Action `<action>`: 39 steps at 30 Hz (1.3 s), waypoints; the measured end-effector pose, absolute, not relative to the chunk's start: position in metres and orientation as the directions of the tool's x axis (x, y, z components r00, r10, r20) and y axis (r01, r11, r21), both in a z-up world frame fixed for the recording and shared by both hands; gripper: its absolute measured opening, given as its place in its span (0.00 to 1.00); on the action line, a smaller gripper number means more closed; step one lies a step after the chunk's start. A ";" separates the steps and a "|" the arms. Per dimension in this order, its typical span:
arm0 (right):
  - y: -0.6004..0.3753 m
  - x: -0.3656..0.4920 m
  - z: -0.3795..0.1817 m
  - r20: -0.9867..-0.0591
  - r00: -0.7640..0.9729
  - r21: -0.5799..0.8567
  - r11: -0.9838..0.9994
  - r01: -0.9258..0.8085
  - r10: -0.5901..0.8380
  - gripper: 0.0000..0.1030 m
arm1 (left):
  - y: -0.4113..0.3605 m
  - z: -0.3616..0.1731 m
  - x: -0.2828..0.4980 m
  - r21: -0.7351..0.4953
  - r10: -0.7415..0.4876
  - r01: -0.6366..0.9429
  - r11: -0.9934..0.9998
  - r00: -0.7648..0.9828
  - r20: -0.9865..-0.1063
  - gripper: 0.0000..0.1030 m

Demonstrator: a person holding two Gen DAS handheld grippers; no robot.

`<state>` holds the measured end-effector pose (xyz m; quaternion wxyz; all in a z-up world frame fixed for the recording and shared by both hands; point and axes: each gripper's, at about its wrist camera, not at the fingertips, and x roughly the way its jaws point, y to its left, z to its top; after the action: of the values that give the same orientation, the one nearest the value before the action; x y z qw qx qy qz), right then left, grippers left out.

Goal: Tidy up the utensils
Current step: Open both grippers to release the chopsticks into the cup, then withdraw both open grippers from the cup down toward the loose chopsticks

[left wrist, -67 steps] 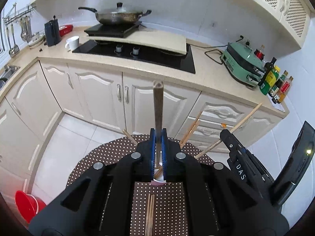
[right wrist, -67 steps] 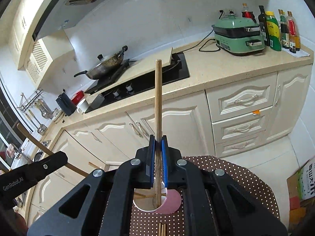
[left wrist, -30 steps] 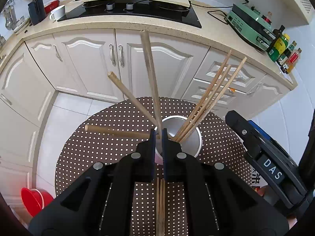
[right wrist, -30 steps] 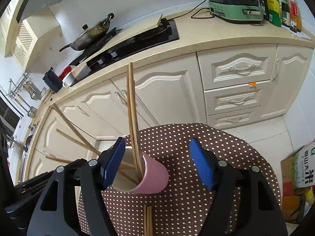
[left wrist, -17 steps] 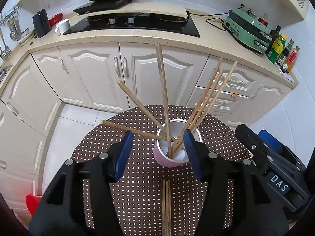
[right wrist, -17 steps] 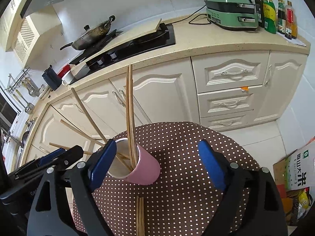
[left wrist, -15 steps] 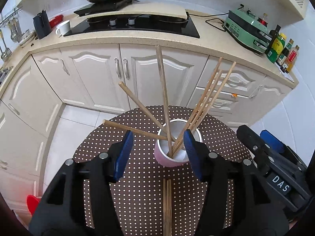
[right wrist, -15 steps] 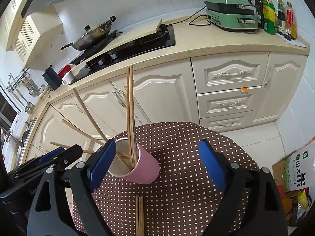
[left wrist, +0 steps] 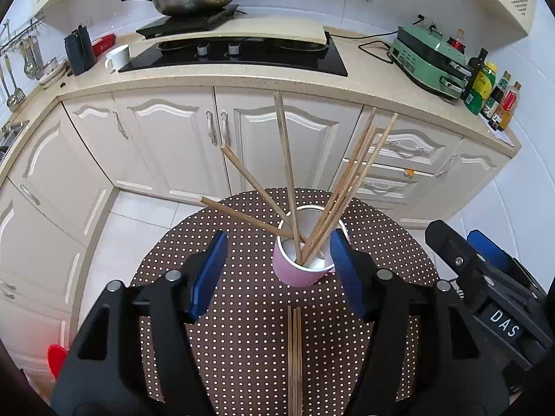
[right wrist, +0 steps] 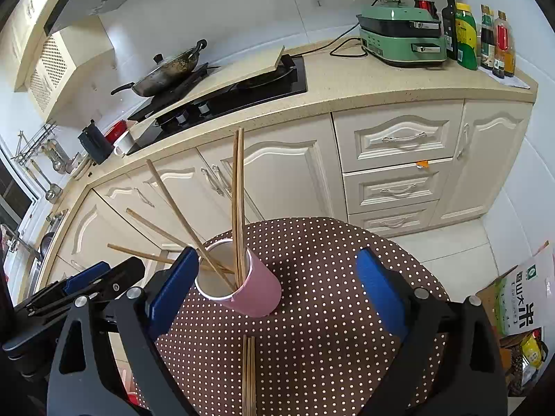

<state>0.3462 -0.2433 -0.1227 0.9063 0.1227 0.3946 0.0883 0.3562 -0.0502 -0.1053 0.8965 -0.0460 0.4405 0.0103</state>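
Both wrist views look steeply down from near above. Left view faces stove (left wrist: 236,52); right view angled rightward. Shared: pink cup (left wrist: 298,270) (right wrist: 255,291), dotted table (left wrist: 242,329) (right wrist: 329,346), cabinets.

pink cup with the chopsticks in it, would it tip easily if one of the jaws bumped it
Probably yes. The tall, narrow pink cup looks like light paper, and the long wooden chopsticks lean far out past its rim, which likely makes it top-heavy. The brown dotted tablecloth may grip its base, so a bump would likely tip it, not slide it.

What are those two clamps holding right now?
Nothing. Both the left gripper and right gripper are opening, empty; the chopsticks stand loose in the pink cup.
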 end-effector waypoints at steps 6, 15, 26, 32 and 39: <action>-0.243 0.335 -0.121 -0.696 0.676 0.280 0.958 -0.056 0.243 0.90 | -0.049 -0.104 0.345 -0.076 -0.027 -0.055 0.996 0.613 -0.790 0.64; -0.239 0.322 -0.134 -0.728 0.645 0.257 0.965 -0.057 0.232 0.91 | -0.042 -0.115 0.324 -0.068 -0.019 -0.062 0.996 0.587 -0.809 0.68; -0.234 0.310 -0.176 -0.810 0.548 0.232 0.972 -0.024 0.207 0.91 | -0.027 -0.151 0.299 -0.047 0.001 -0.082 0.996 0.503 -0.864 0.69; -0.227 0.308 -0.203 -0.855 0.483 0.215 0.977 -0.005 0.191 0.91 | -0.016 -0.174 0.291 -0.047 0.005 -0.105 0.993 0.447 -0.894 0.69; -0.221 0.307 -0.232 -0.897 0.408 0.193 0.981 0.014 0.171 0.91 | -0.006 -0.202 0.288 -0.043 0.009 -0.127 0.991 0.380 -0.925 0.69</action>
<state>0.3072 -0.2210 -0.2321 0.8347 0.0849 0.5421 0.0470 0.2877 -0.0056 -0.2025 0.8289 -0.0534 0.5554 0.0410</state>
